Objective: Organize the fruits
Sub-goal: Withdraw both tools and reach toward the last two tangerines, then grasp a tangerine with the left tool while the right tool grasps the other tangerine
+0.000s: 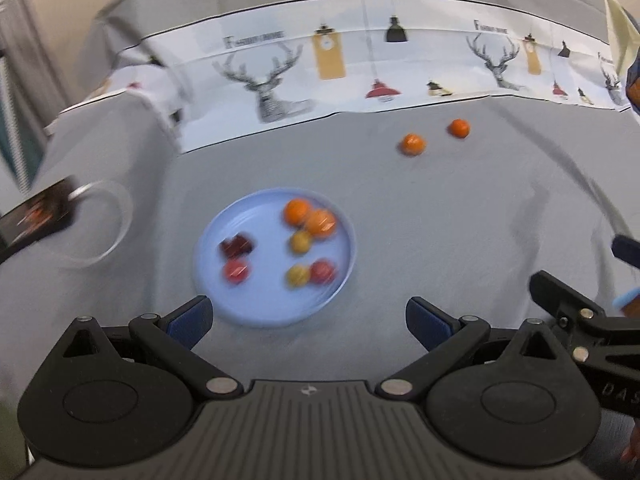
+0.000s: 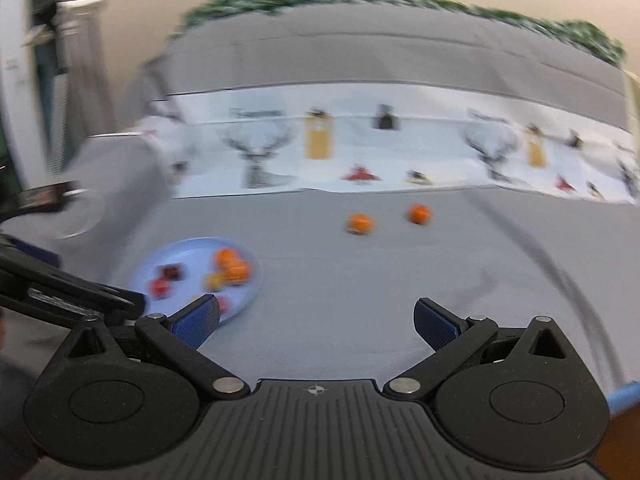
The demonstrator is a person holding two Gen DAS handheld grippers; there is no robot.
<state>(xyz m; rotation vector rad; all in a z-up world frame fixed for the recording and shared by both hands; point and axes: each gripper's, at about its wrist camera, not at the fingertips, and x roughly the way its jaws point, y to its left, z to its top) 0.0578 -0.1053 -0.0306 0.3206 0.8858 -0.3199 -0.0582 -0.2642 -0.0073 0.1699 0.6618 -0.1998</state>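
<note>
The left gripper (image 1: pixel 308 322) is spread wide and empty above the near rim of the blue plate (image 1: pixel 212 248); the right gripper (image 2: pixel 316 322) is likewise spread, empty; seven fruits lie on the plate; two oranges (image 1: pixel 412 145) rest on the grey cloth (image 1: pixel 440 220) beyond.

A plate (image 1: pixel 216 232) is sitting on the table (image 1: pixel 440 220), holding several fruits (image 1: pixel 304 240). Two loose fruits (image 1: pixel 413 144) are lying side by side behind it to the right, well apart from it.
</note>
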